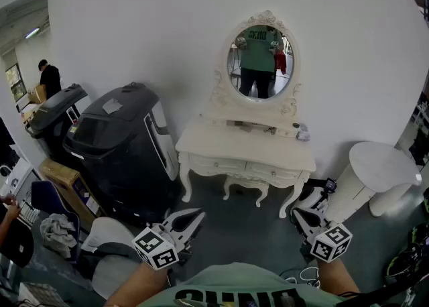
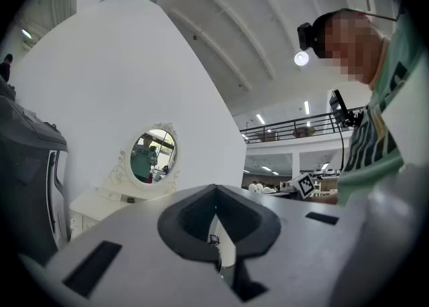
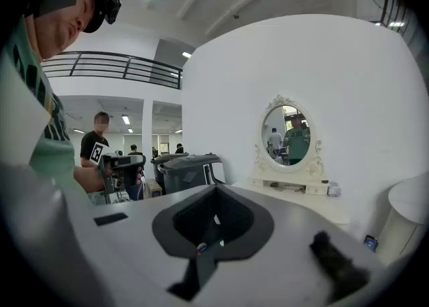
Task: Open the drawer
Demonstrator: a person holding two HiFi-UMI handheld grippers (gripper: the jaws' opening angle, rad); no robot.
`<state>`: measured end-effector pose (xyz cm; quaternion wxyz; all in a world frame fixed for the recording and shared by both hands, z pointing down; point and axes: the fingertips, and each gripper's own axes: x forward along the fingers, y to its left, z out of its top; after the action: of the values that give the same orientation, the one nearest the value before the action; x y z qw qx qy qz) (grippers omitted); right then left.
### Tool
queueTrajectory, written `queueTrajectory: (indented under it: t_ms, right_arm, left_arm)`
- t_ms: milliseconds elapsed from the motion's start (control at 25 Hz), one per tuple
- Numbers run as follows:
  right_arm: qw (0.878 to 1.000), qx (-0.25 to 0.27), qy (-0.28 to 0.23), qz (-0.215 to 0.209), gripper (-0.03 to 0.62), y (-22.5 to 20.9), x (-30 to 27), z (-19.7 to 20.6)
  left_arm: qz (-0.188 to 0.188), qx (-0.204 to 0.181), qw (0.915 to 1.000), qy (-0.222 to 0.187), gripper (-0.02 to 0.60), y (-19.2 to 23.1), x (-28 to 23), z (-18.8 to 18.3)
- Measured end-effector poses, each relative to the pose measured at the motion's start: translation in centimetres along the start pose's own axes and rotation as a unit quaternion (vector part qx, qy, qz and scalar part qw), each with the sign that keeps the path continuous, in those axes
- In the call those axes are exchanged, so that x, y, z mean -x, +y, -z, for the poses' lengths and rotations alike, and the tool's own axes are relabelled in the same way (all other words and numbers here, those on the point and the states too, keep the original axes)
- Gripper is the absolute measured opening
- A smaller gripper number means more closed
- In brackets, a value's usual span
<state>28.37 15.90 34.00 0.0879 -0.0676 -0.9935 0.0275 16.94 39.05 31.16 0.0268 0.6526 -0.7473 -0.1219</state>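
Observation:
A white carved dressing table (image 1: 244,146) with an oval mirror (image 1: 260,62) stands against the white wall. Two drawers sit side by side in its front, the left drawer (image 1: 216,163) and the right drawer (image 1: 273,172), both pushed in. My left gripper (image 1: 194,216) and right gripper (image 1: 299,215) are held low near my body, well short of the table, both shut with nothing in them. In the left gripper view the jaws (image 2: 216,188) meet at a seam, with the table (image 2: 94,202) far off to the left. The right gripper view shows its jaws (image 3: 216,188) together and the table (image 3: 295,195) ahead to the right.
Two large black bins (image 1: 127,145) stand just left of the table. A cardboard box (image 1: 64,178) and clutter lie further left, with a person (image 1: 48,78) in the background. A white round side table (image 1: 379,165) stands at the right. Small items (image 1: 303,135) rest on the tabletop.

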Motion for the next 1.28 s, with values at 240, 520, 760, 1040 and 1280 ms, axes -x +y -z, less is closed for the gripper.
queueTrajectory:
  t_ms: [240,520,760,1040,1280]
  right_arm:
    - [1.0,-0.001,0.002,-0.01,0.011,0.1,-0.2,0.6]
    - [1.0,-0.013,-0.002,-0.015,0.011,0.4,-0.3,0.7]
    - [0.999,-0.035,-0.014,-0.006,0.011,-0.5,0.6,1.1]
    - [0.999,-0.039,-0.021,-0.001,0.011,-2.9,2.8,2.1]
    - [0.998,-0.053,-0.027,0.008,0.011,-6.8,6.1,2.6]
  left_arm:
    - [-0.007,0.007,0.9999,0.004,0.009,-0.6,0.6,0.3]
    - [-0.007,0.0,0.9999,0.01,0.009,-0.8,0.7,0.2]
    - [0.003,0.007,0.9998,0.02,0.009,-1.3,-0.5,0.8]
    - [0.031,0.008,0.999,0.032,0.009,-3.2,-4.8,1.7]
    - [0.047,0.008,0.9979,0.043,0.009,-5.7,-9.3,2.3]
